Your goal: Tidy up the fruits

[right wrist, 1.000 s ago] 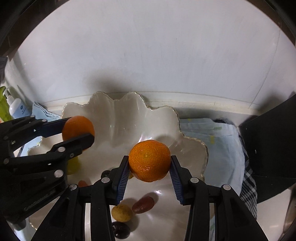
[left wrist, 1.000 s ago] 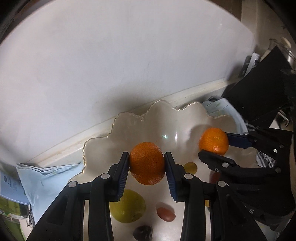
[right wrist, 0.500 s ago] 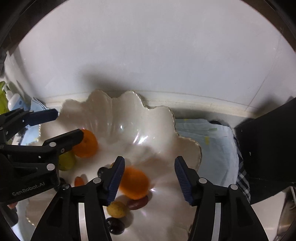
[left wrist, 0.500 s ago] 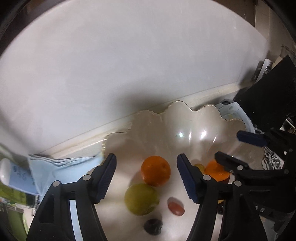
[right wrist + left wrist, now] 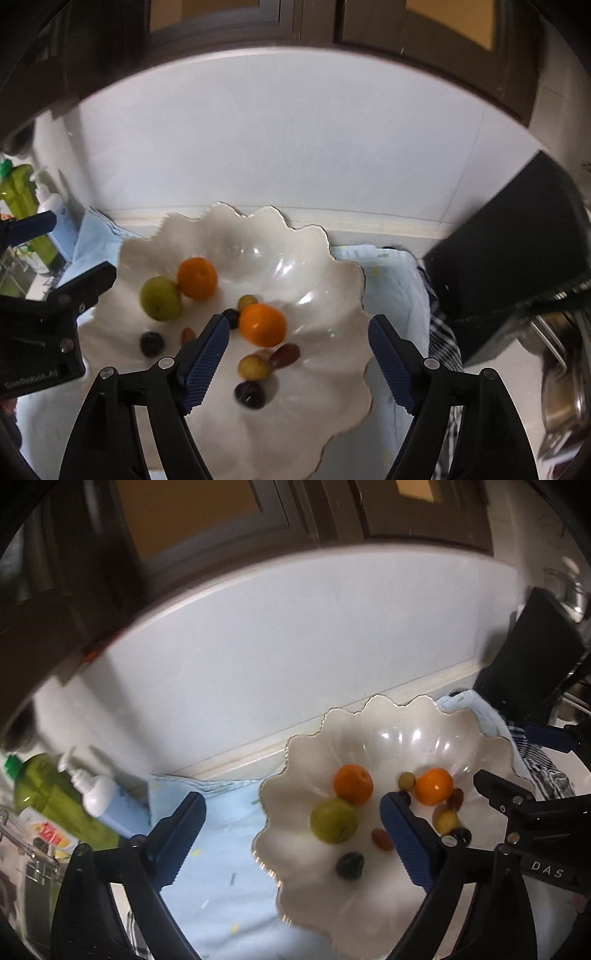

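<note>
Nearest you, your left hand-held gripper (image 5: 291,840) has its ribbed blue pads spread wide, jaws just opened, with nothing between them but the blue cloth (image 5: 221,853) and the near rim of the bowl (image 5: 373,904). Your right hand-held gripper (image 5: 297,363) has likewise just been opening and stands well apart, gripping nothing, over the bowl's middle. The bowl is glossy white ceramic, shell-shaped with a scalloped, gold-edged rim, and it sits on the soft, creased cloth on the tabletop. Every fruit lies inside it: toward the near side, two dark round grapes (image 5: 250,394), a yellowish grape (image 5: 253,366) and two reddish oval ones (image 5: 284,355). At the bowl's centre lies one smooth orange mandarin (image 5: 263,324), with one more dark grape and one more yellowish grape just behind it; the second mandarin (image 5: 196,277) lies farther back to the left, touching one round green fruit (image 5: 160,298). Beyond the bowl's left side stand a green plastic bottle (image 5: 55,794) and a white pump bottle (image 5: 92,794); beyond its right side a matte black box (image 5: 506,266) leans at the wall.
</note>
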{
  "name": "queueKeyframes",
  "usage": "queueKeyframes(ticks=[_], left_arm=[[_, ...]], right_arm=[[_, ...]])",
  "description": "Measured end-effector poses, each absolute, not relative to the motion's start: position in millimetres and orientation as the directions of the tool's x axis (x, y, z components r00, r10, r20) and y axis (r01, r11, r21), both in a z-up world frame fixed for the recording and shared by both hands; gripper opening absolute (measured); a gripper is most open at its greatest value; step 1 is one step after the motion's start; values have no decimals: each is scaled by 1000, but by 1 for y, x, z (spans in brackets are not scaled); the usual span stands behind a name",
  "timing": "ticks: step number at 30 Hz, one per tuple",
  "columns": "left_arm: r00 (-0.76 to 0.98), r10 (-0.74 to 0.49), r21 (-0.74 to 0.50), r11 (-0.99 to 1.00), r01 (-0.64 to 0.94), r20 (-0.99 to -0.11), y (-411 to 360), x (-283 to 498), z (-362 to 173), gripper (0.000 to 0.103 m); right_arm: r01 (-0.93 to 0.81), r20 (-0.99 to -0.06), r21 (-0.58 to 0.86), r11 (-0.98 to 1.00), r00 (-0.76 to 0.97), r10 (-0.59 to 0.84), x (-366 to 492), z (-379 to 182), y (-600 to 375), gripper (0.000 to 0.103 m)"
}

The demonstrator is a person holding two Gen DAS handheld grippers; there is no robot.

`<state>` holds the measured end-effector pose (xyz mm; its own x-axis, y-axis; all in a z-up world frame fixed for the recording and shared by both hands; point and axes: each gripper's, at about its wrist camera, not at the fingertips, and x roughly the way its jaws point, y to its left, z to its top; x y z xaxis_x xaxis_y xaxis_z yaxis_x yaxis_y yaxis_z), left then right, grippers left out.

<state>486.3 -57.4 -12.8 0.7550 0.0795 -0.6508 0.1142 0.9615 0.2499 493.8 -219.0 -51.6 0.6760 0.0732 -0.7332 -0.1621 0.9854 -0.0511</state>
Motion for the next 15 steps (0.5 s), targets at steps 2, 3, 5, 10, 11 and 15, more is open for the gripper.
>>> queueKeyframes(ticks=[2,3,5,10,11,15], left_arm=[[771,70,242,964,111,-632,-54,470,-8,99],[779,62,235,966,110,-624,-50,461,-5,99],[795,42,217,970,114,-605,-44,445,1,100],[834,-26,187,970,154,-551,-31,400,16,103],[841,-39,183,970,162,-539,-28,390,18,103],[861,-72,177,967,184,-504,-19,359,23,103]], right_arm=[[-147,-708,-53,988,703,67,474,-42,-216,80],[-143,-697,-53,988,714,66,468,-38,-214,81],[-125,-668,-56,991,742,56,447,-30,-210,85],[-89,-615,-41,995,787,45,398,-14,-200,87],[-83,-609,-39,996,792,42,391,-13,-199,88],[-29,-578,-45,999,816,-2,347,-6,-193,90]])
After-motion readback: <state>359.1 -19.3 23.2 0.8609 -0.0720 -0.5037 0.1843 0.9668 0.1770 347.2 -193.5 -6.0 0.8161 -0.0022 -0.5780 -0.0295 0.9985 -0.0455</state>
